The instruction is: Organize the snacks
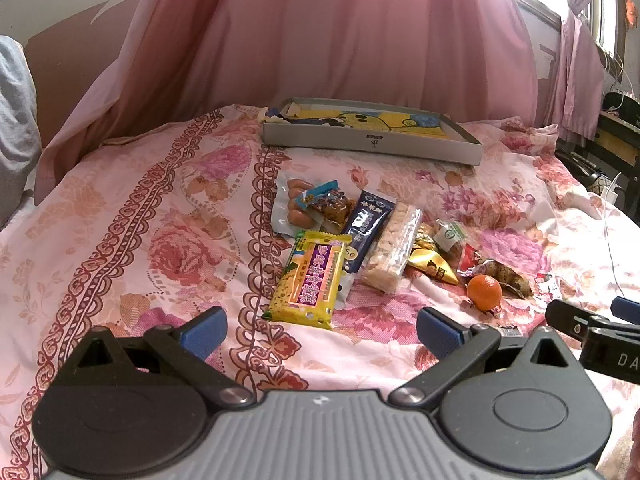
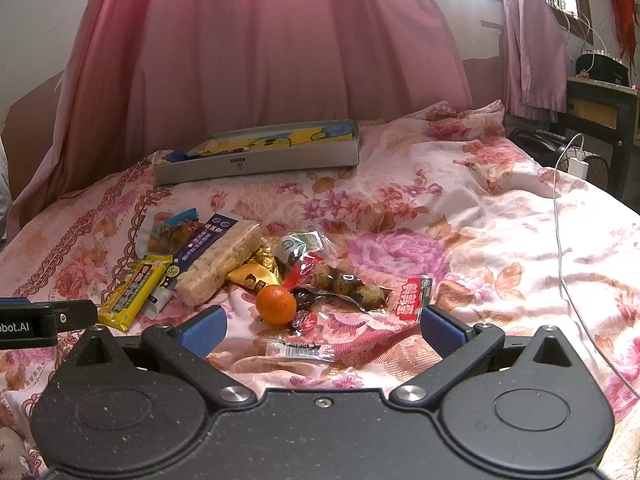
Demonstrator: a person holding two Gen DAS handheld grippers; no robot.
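A heap of snacks lies on the floral bedspread: a yellow packet (image 1: 310,280) (image 2: 134,292), a dark blue packet (image 1: 368,228), a clear bar of puffed rice (image 1: 394,254) (image 2: 220,264), a sausage pack (image 1: 294,204), a gold wrapper (image 2: 252,274), a mandarin (image 1: 484,292) (image 2: 276,304), a speckled-egg pack (image 2: 348,284) and a red-and-white sachet (image 2: 414,296). A shallow grey box (image 1: 372,142) (image 2: 256,164) with a yellow cartoon lining sits behind them. My left gripper (image 1: 320,332) is open just short of the yellow packet. My right gripper (image 2: 320,330) is open, near the mandarin and a small clear sachet (image 2: 300,350).
Pink curtains (image 2: 280,48) hang behind the bed. A white charger and cable (image 2: 568,216) trail over the bedspread's right side. A dark cabinet (image 2: 600,108) stands at the right beyond the bed. Bare floral bedspread (image 1: 120,220) stretches to the left of the snacks.
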